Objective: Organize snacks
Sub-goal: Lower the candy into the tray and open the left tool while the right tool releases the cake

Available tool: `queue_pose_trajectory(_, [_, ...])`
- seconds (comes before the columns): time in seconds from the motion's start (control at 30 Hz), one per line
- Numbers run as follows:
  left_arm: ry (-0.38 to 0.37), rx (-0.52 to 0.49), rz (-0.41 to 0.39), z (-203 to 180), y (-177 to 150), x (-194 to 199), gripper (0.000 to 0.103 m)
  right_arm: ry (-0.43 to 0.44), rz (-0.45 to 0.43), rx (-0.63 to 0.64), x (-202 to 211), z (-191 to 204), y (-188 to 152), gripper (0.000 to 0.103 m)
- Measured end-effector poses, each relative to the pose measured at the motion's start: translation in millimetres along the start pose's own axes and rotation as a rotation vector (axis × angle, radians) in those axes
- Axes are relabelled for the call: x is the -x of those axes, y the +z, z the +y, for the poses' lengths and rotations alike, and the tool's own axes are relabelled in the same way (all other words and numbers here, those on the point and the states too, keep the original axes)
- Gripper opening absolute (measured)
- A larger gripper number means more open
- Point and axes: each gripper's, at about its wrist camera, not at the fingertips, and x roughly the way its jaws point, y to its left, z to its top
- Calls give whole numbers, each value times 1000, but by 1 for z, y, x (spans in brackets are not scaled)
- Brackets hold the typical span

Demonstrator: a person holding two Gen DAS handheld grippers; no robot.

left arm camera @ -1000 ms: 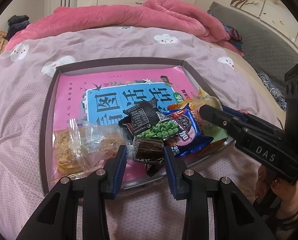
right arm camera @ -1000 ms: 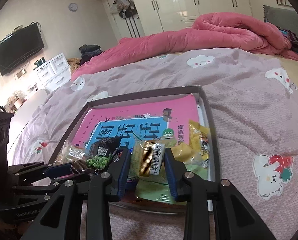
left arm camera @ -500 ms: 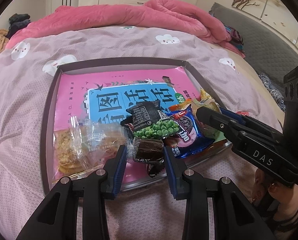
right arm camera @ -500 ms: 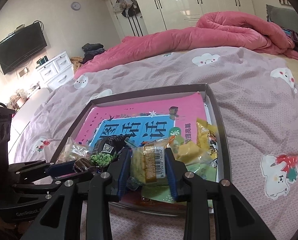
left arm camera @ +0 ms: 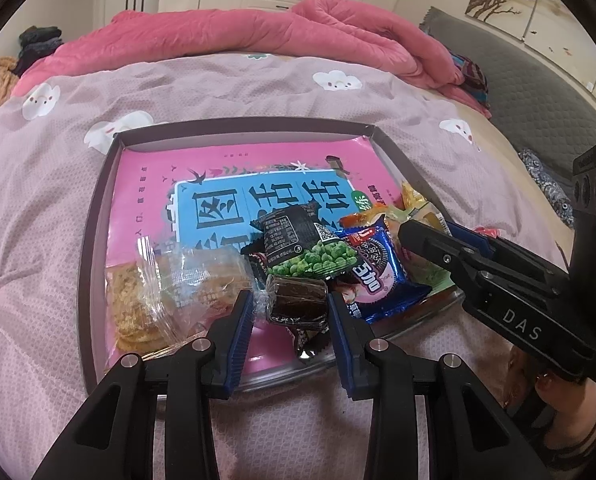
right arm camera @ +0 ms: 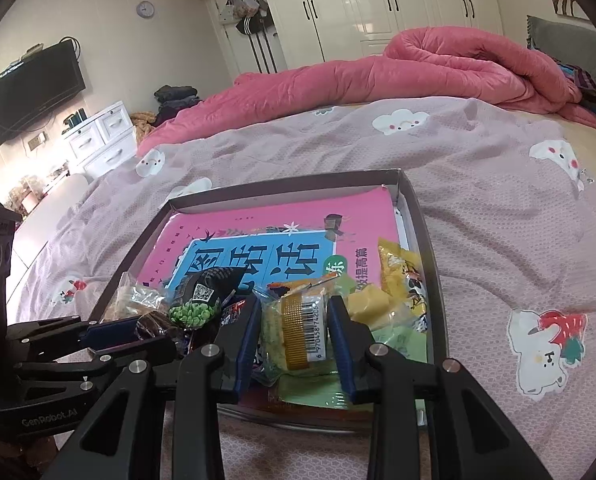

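Pink-lined, the tray point(left arm camera: 98, 216) sat on the bed point(left arm camera: 38, 184) holding snacks near its front edge. The left tool point(left arm camera: 290, 308) gripped a dark brown candy point(left arm camera: 296, 300); the right tool point(right arm camera: 294, 330) clamped a yellow barcoded packet point(right arm camera: 298, 332).

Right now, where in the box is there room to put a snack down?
The far half of the tray is free: bare pink book cover between the back wall and the snack pile. The near edge, by both grippers, is crowded.
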Motion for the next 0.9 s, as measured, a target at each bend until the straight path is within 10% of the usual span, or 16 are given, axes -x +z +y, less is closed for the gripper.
queue_pose_trajectory(0.9, [-16, 25, -27, 1, 4, 12, 54, -7, -65, -13, 29, -3, 3, 48])
